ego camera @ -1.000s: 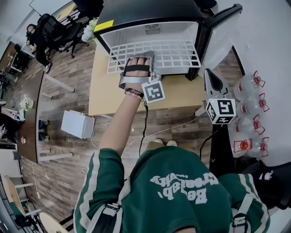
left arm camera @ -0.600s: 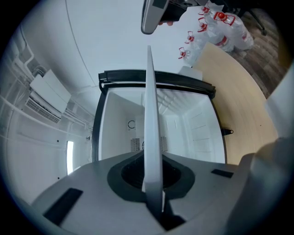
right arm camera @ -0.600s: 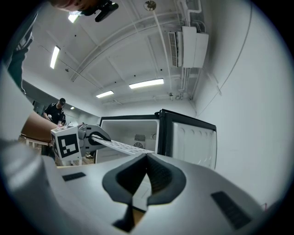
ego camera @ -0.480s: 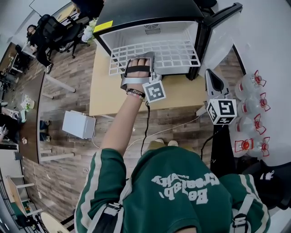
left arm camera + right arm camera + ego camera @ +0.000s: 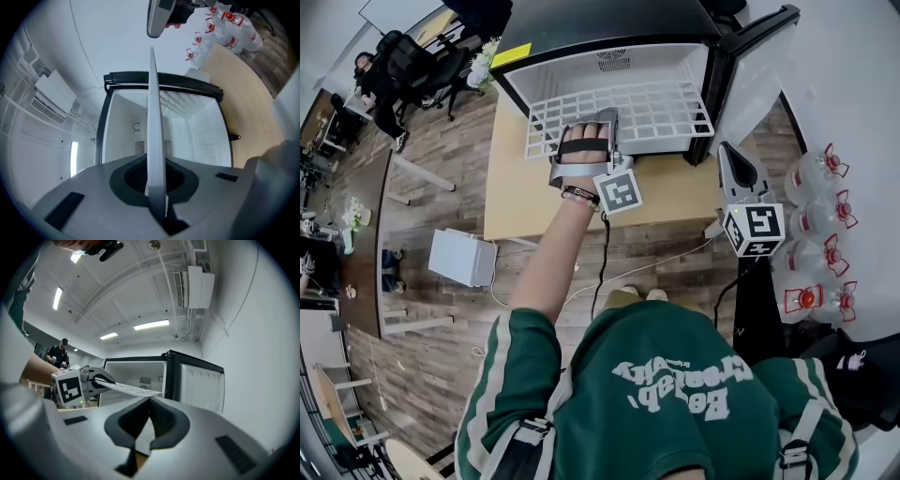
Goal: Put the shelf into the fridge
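The left gripper (image 5: 600, 120) is clenched on the near edge of a white wire grid shelf (image 5: 661, 111), holding it level. The shelf sits partway inside the open mouth of a small black fridge with a white interior (image 5: 609, 23), its front part jutting over the pale wooden table (image 5: 516, 187). The right gripper (image 5: 729, 155) waits beside the open fridge door (image 5: 750, 56), jaws pressed together on nothing.

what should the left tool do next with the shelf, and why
Probably slide the shelf a little deeper into the fridge, keeping it level. The left tool is clamped on the shelf's near edge, and that edge sits outside the open fridge, so it is not yet fully in.
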{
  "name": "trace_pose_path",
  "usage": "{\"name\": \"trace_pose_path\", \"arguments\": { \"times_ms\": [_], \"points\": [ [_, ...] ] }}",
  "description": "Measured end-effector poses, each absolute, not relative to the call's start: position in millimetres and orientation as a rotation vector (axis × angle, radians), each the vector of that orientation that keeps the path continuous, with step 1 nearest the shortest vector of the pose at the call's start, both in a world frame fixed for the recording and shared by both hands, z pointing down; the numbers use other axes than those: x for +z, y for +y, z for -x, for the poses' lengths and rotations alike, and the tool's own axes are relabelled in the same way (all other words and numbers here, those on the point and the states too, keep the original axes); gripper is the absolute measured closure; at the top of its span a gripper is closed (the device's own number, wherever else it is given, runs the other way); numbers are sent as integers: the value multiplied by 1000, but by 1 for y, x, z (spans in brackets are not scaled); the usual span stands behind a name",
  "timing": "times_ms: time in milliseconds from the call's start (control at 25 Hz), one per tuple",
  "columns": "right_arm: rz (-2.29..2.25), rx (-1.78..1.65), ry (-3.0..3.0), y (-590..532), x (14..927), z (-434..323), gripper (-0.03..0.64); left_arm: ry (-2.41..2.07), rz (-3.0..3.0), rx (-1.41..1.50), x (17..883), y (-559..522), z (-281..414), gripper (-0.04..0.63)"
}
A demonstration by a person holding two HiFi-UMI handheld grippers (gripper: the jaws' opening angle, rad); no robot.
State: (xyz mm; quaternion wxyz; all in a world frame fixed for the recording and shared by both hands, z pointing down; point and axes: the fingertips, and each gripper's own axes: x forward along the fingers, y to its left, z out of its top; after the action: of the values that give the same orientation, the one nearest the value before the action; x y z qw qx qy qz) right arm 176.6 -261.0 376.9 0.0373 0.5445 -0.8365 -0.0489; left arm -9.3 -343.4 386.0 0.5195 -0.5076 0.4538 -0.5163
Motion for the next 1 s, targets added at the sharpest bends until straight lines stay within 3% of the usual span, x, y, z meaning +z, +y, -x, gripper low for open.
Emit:
{"name": "trace_pose_path", "arguments": {
  "times_ms": [1000],
  "points": [
    [-1630, -147, -2583, -267, 380, -162, 613, 1019, 1088, -1221, 387, -349, 3, 554]
  ]
}}
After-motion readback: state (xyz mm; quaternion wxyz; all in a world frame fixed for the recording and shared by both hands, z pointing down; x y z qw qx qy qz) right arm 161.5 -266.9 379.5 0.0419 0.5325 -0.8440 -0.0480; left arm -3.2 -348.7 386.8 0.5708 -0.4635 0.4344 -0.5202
